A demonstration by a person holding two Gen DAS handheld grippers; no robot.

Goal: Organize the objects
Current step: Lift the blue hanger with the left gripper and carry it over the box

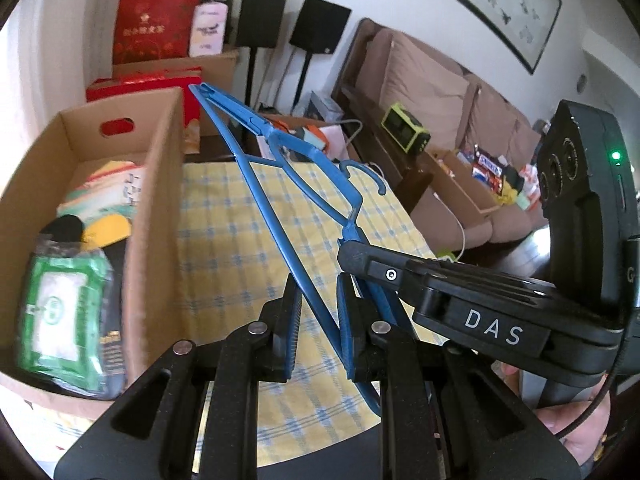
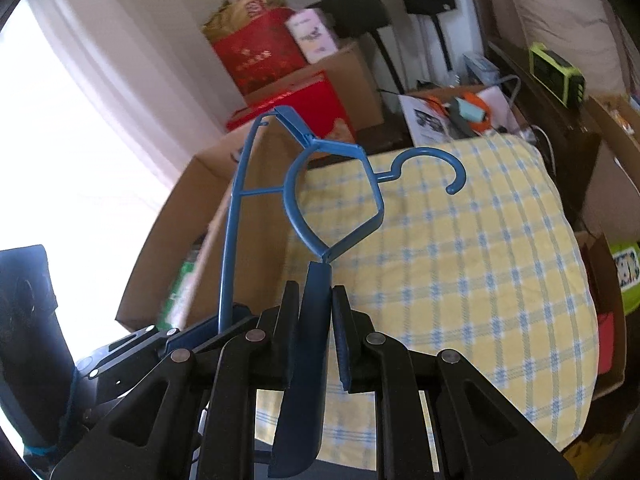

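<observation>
- While both of my tools meet over the table, my left gripper (image 1: 318, 332) is clamped on the thin bottom bar of the blue hanger (image 1: 280, 168), which crosses between its ribbed pads.
- My right gripper (image 2: 316, 332) is clenched on the hanger's broad, flat shoulder end; in the left view its black finger presses that same end from the right.
- Held in the air, the hanger is smooth blue plastic: slim rods, a folding joint in the arm, a rounded neck loop and an open hook (image 2: 436, 168) pointing away from me.
- Beneath it lies a soft yellow cloth with blue checks (image 2: 460, 272), bare across its middle and right.
- To the left stands an open cardboard box (image 1: 156, 208) with a cut-out handle, its near wall just beside the hanger's bar; a glossy green wipes pack (image 1: 60, 312) lies inside among other items.
- Farther off, red gift boxes (image 1: 154, 28) are stacked by the wall and a brown sofa (image 1: 432, 88) runs along the right.
</observation>
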